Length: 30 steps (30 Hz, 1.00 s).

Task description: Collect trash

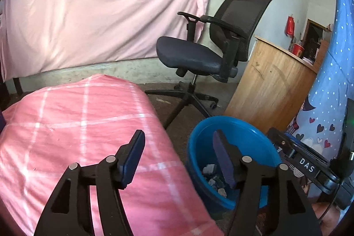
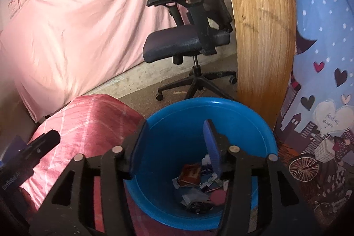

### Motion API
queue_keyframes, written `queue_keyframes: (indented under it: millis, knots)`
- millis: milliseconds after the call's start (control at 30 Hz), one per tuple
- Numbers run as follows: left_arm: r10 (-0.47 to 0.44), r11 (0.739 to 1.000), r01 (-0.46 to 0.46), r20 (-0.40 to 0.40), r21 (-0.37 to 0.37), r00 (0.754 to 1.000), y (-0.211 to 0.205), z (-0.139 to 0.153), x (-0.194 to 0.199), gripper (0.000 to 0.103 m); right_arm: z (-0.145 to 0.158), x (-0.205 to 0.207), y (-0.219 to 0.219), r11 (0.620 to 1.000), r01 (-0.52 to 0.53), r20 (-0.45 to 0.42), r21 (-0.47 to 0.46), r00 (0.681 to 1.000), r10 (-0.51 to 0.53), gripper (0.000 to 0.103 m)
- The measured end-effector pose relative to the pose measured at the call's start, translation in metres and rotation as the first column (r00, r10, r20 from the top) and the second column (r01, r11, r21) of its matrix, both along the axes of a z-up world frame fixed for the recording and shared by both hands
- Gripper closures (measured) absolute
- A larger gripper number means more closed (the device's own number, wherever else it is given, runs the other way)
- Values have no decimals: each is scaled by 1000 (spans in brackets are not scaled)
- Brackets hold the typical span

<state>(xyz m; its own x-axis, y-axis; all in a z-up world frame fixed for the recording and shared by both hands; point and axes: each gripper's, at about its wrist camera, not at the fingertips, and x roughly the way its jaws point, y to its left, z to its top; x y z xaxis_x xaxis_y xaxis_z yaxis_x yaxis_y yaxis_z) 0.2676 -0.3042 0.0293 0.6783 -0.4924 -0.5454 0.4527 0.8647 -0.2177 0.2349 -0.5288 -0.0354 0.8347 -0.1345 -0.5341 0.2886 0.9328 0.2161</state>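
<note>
Both tongs stand released, nothing between them. The right tongs (image 2: 174,145) tilt down over the round blue plastic bin (image 2: 254,123), crumpled wrapper trash (image 2: 194,187) at its bottom. The left tongs (image 1: 179,158) tilt above the pink checked bedding (image 1: 77,125), bin at 3 o'clock.

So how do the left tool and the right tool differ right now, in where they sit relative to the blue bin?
The right tool hangs directly over the blue bin, framing the wrappers at its bottom; the left tool sits off to the side, one finger over the pink checked bedding, the other at the bin's near edge. Shared: both are open with nothing between the fingers.
</note>
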Motion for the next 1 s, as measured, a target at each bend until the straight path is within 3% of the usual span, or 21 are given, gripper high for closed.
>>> queue_keyframes:
  millis: [67,133,300,533,1000]
  knots:
    - [13,1000,-13,-3,5,1000,6,-1,-2,39,2,-6,6,999,12,15,-31,1000,-11,30]
    - [43,999,-43,13,13,999,13,-1,-6,23,4,-12,13,998,17,22,-53,1000,-16,24]
    - [95,996,-94,63,-5,993,33,0,-18,6,7,-20,27,995,16,37,-94,999,-12,14]
    - [162,986,-159,91,-43,983,64,0,-31,4,12,-34,41,991,26,81,-128,997,-16,0]
    - [227,974,-223,200,-41,953,122,18,-84,2,26,-84,95,981,25,181,-194,983,11,0]
